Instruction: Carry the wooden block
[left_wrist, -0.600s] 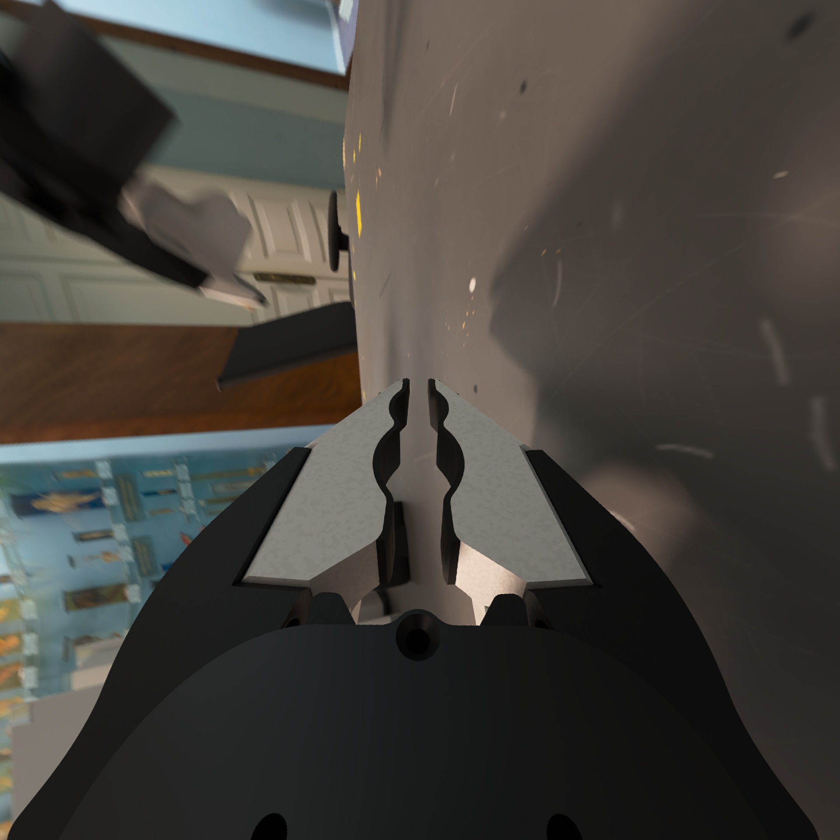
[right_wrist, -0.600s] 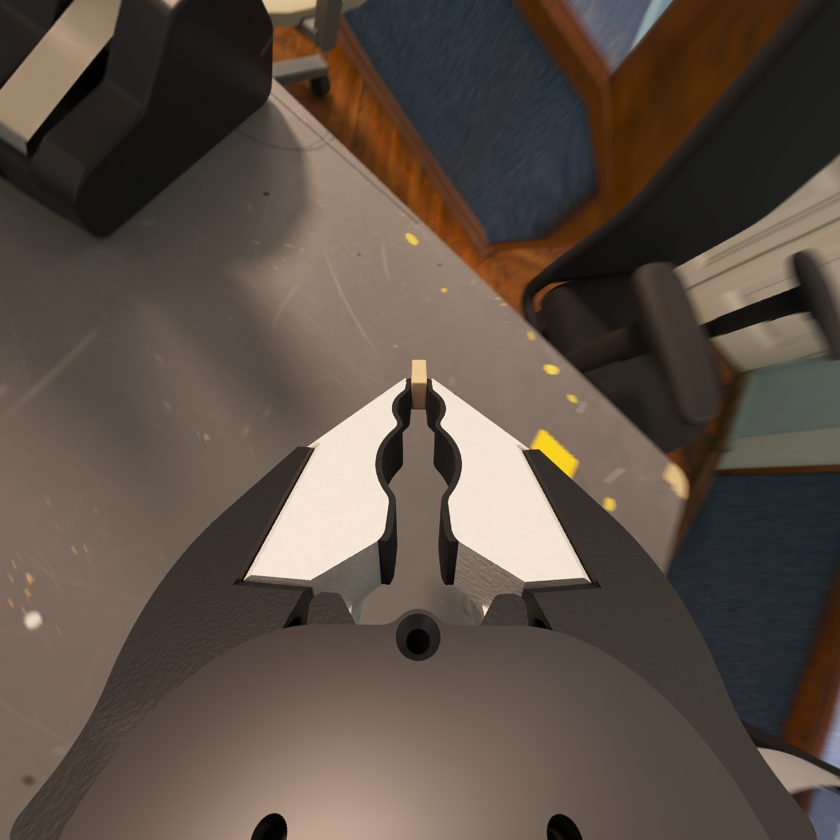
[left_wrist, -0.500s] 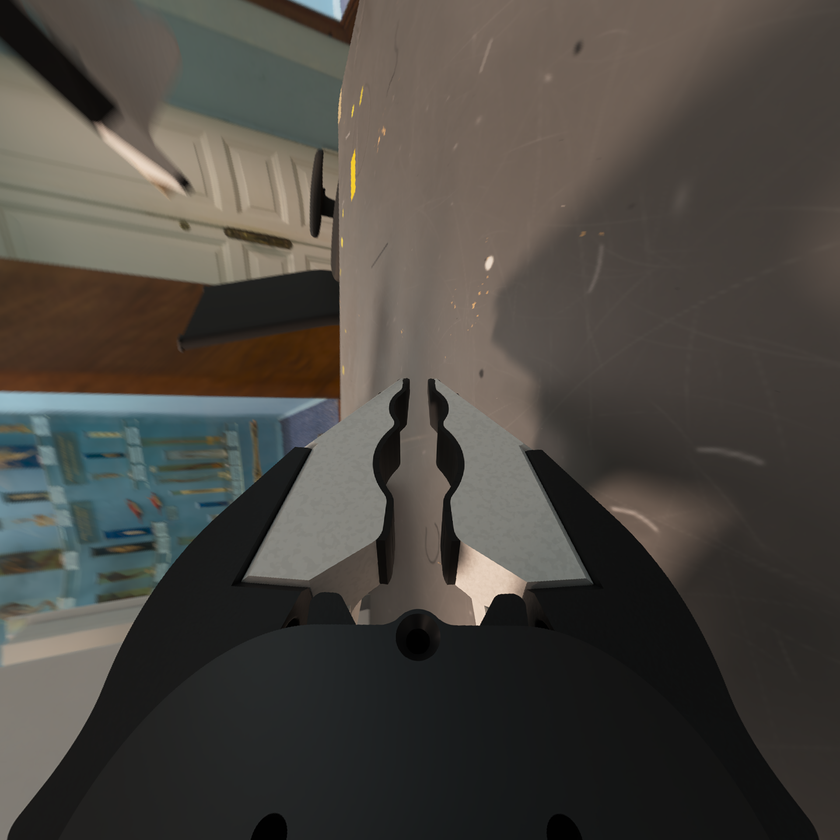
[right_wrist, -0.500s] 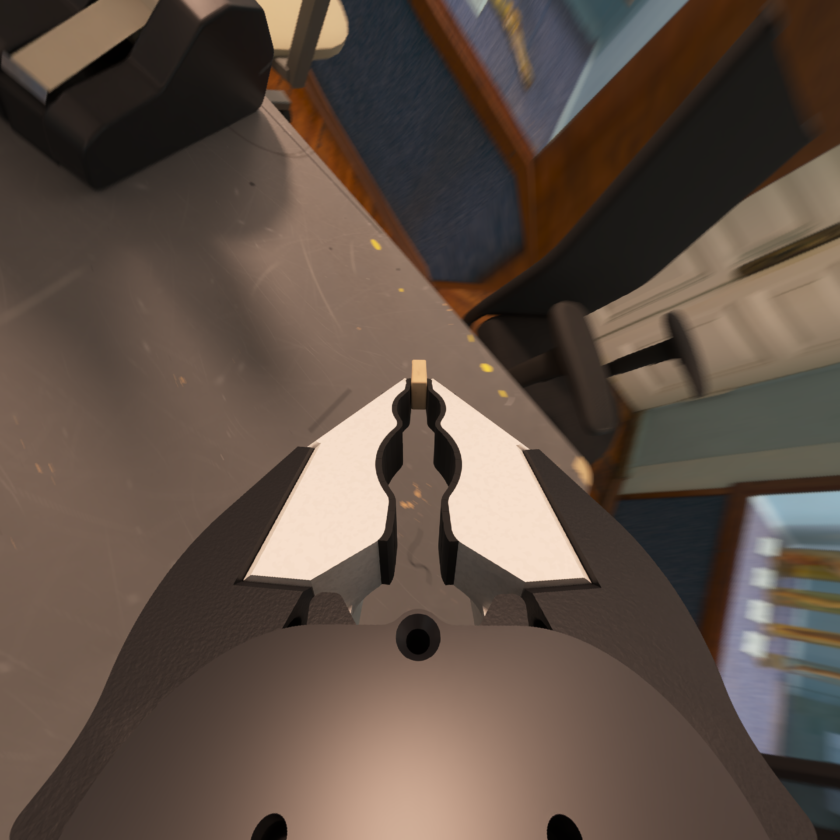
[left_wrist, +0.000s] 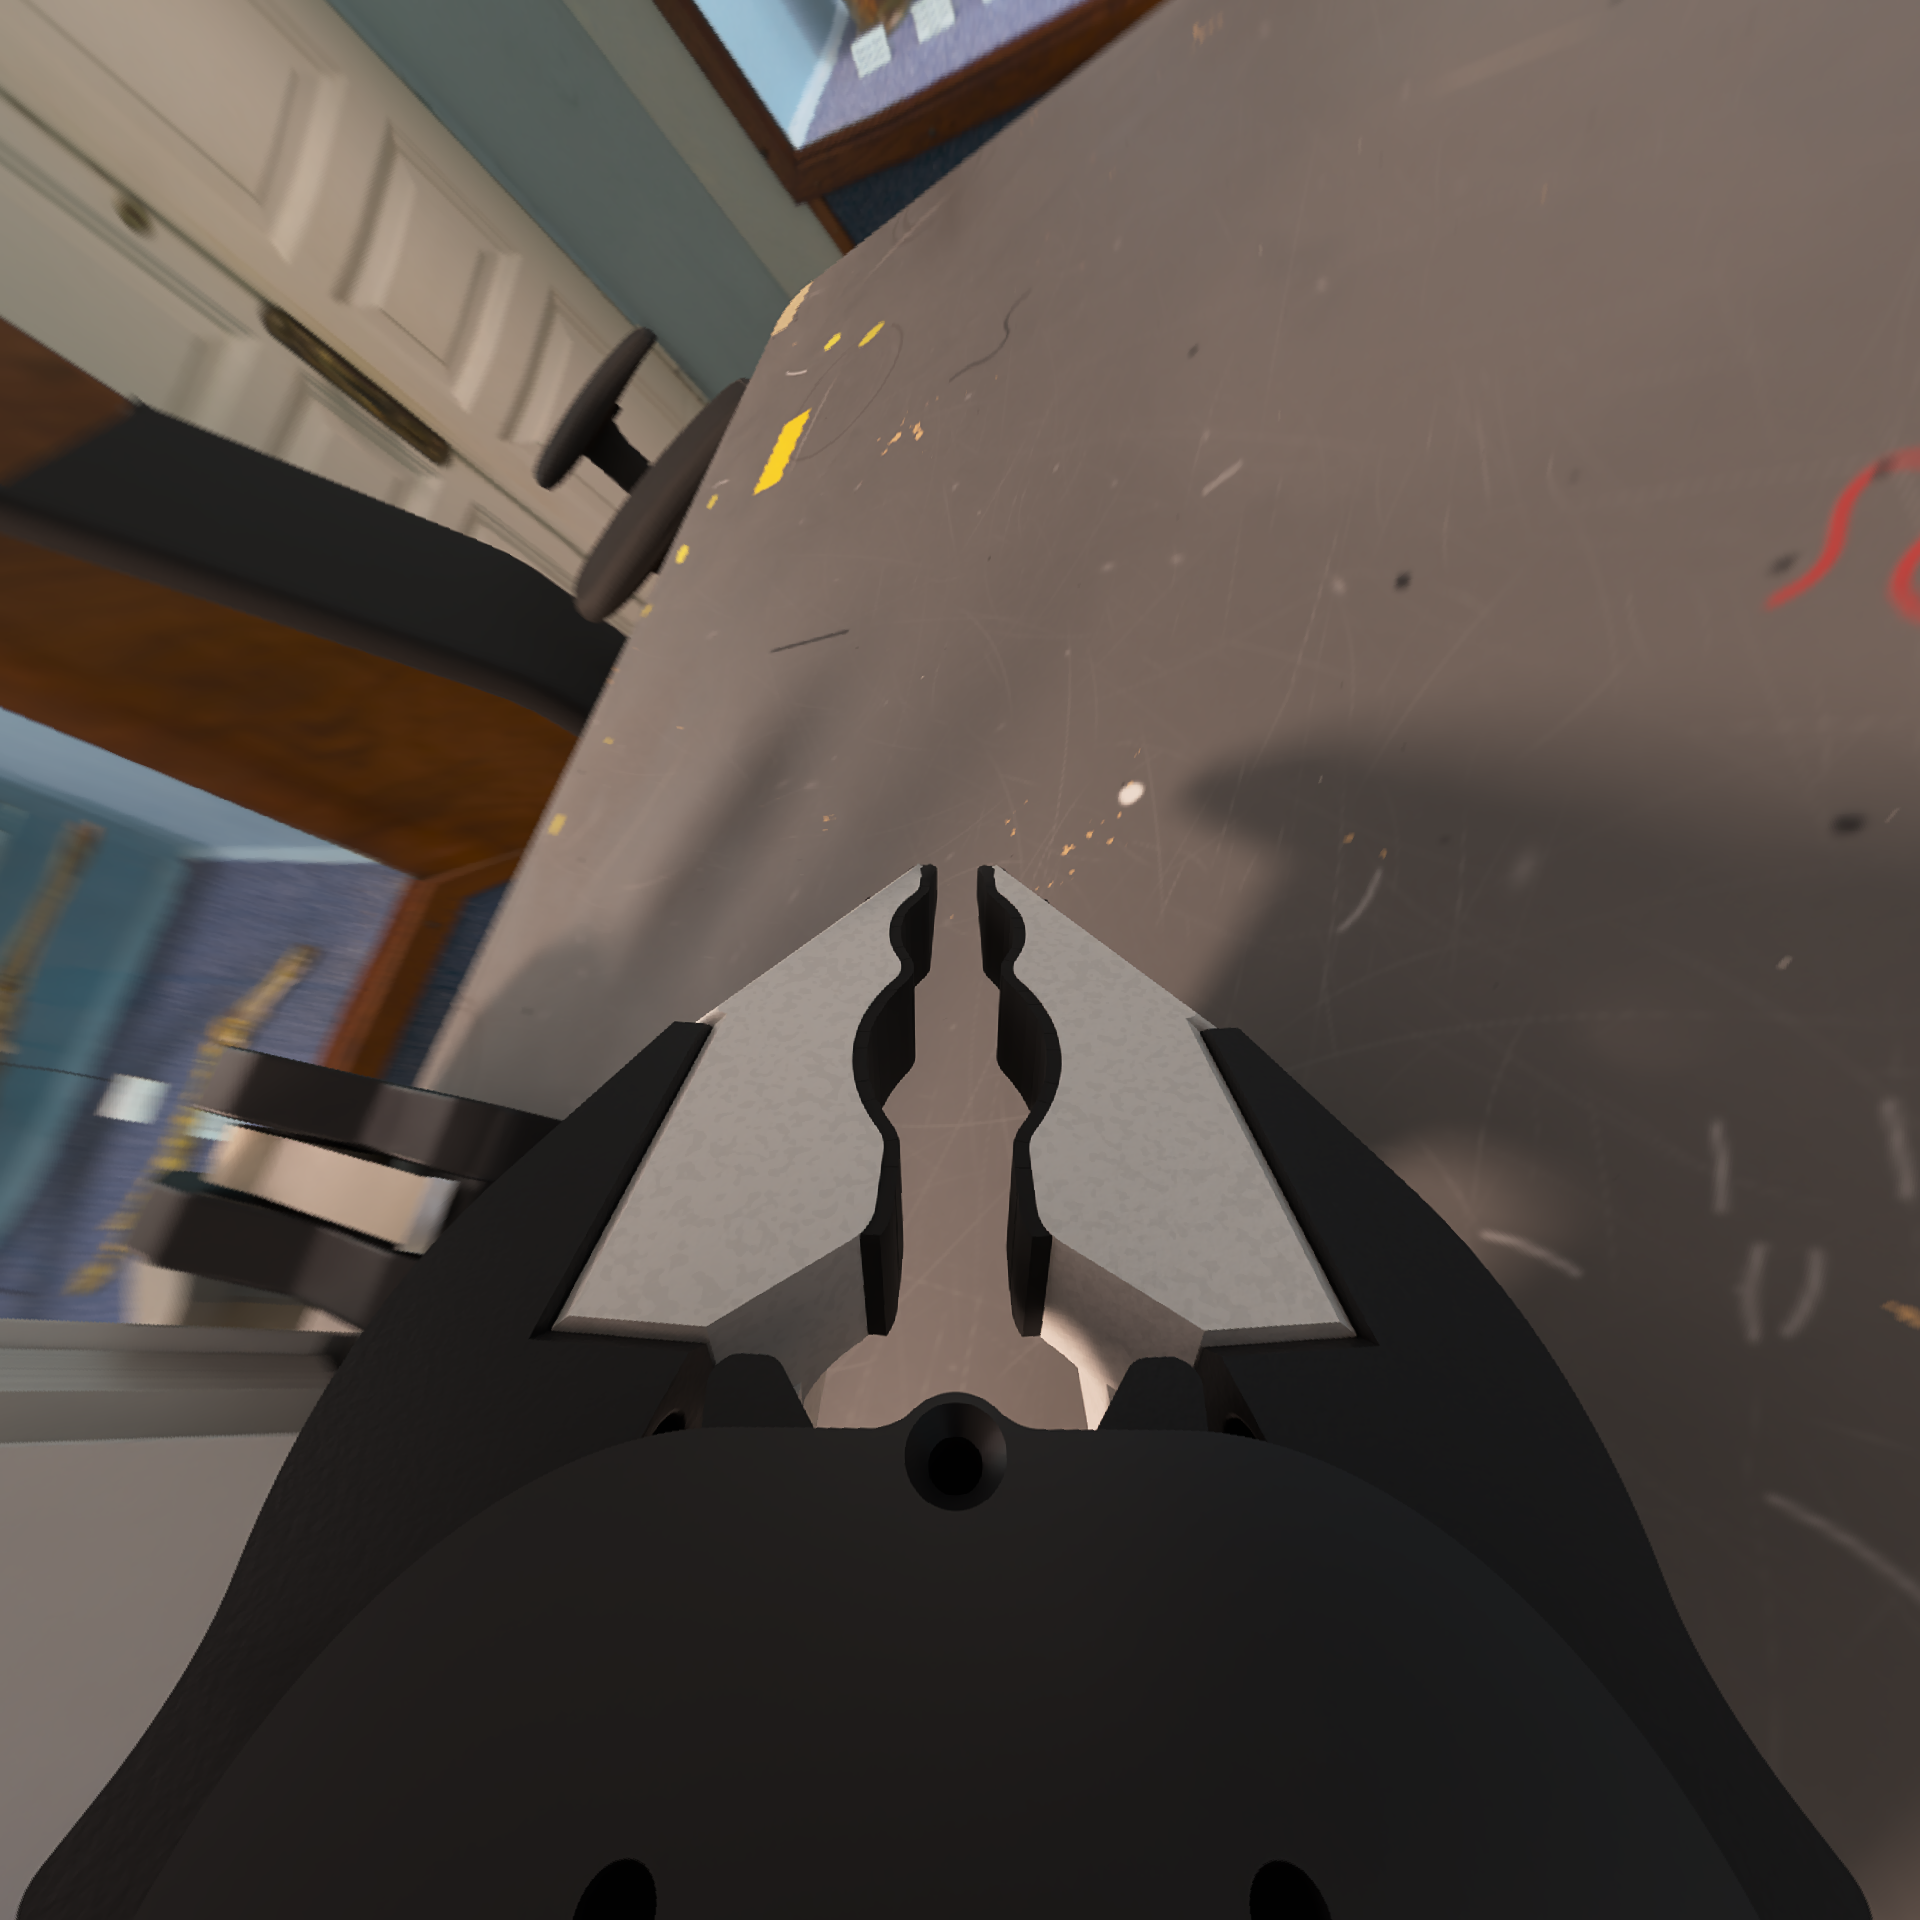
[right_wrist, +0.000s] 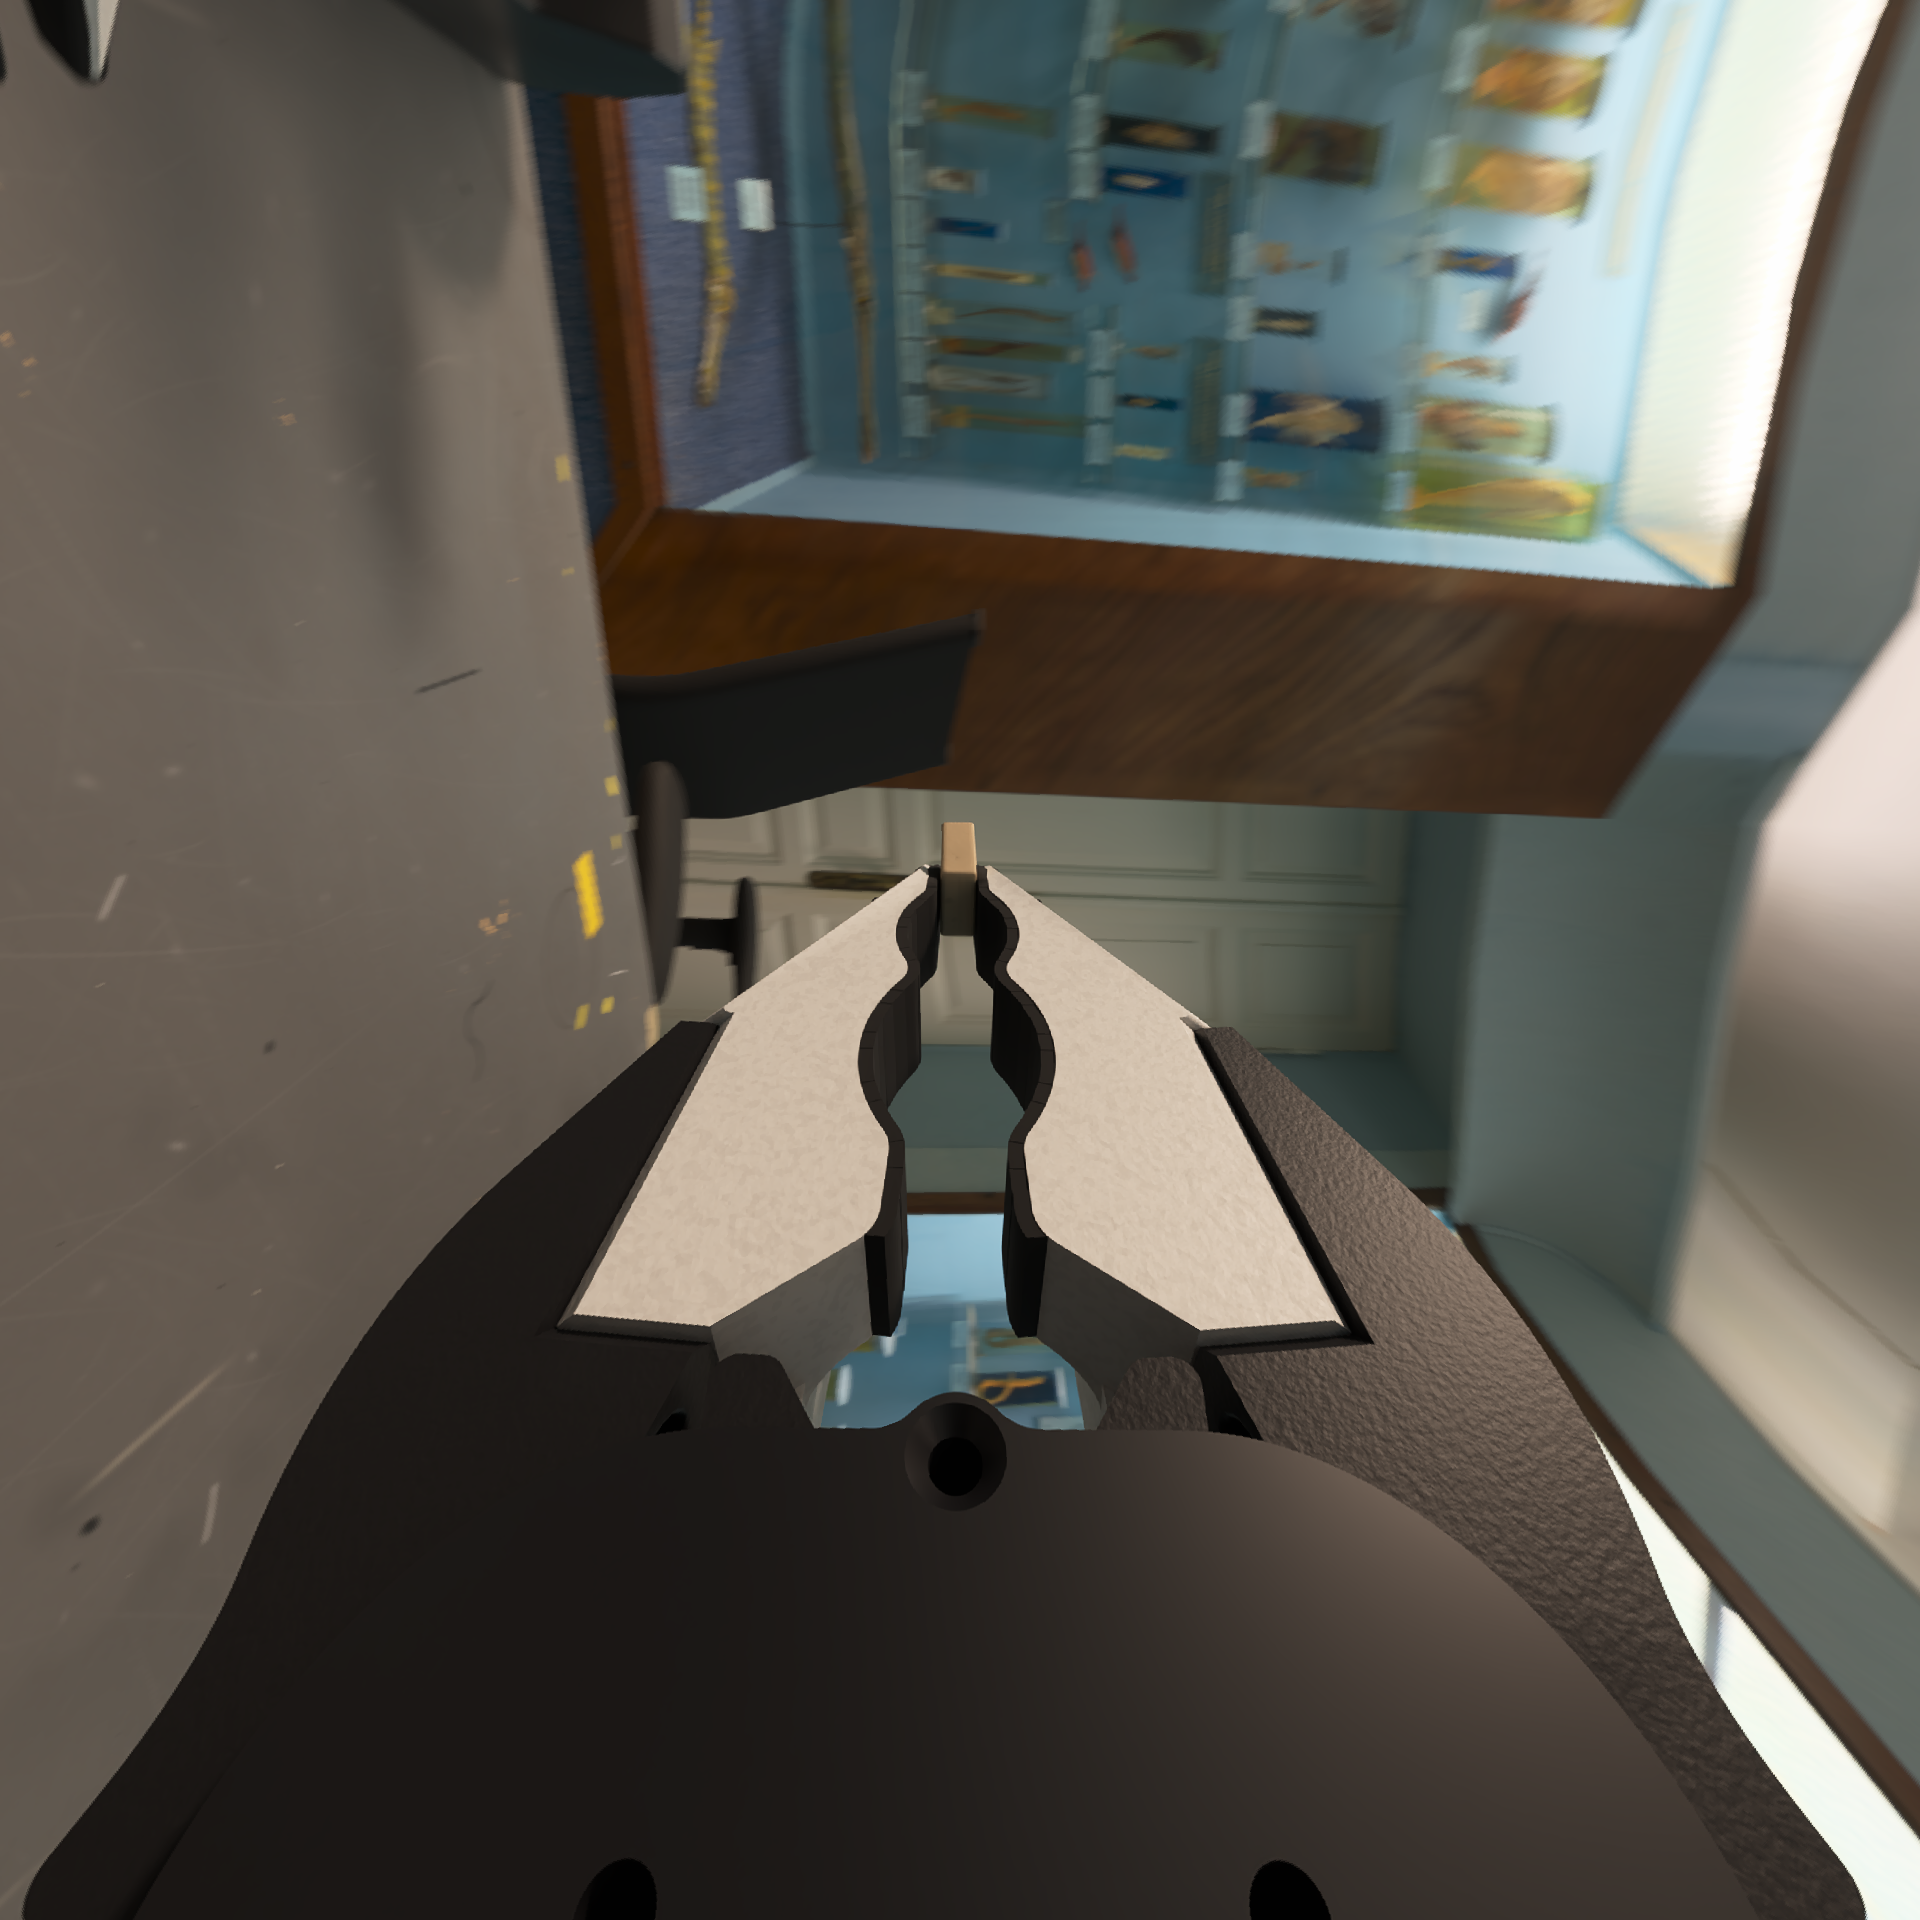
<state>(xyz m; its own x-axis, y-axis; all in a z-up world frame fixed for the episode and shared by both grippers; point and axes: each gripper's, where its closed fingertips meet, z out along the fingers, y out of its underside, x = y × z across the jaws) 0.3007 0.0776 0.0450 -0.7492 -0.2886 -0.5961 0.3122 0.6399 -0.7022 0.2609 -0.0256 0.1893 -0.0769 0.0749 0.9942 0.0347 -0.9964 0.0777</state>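
The wooden block (right_wrist: 957, 864) is a small pale tan piece pinched between the tips of my right gripper (right_wrist: 957, 883). The right gripper holds it in the air beyond the edge of the grey table (right_wrist: 260, 727), pointing at the room past it. My left gripper (left_wrist: 956, 878) is over the grey table (left_wrist: 1351, 520), its jaws nearly together with only a thin slit and nothing between them. The right gripper's black body (left_wrist: 312, 1195) shows at the left of the left wrist view. The block is not seen in that view.
A black office chair (left_wrist: 312, 582) stands by the table edge, and it also shows in the right wrist view (right_wrist: 790, 717). White panelled doors (left_wrist: 260, 208) and a wooden display case (right_wrist: 1195, 416) lie behind. The table bears scratches, yellow specks and a red squiggle (left_wrist: 1839, 540).
My right gripper has swung with the block from above the table to past its edge, now facing the room. The left gripper's view has rotated and shifted along the table; its jaws are unchanged.
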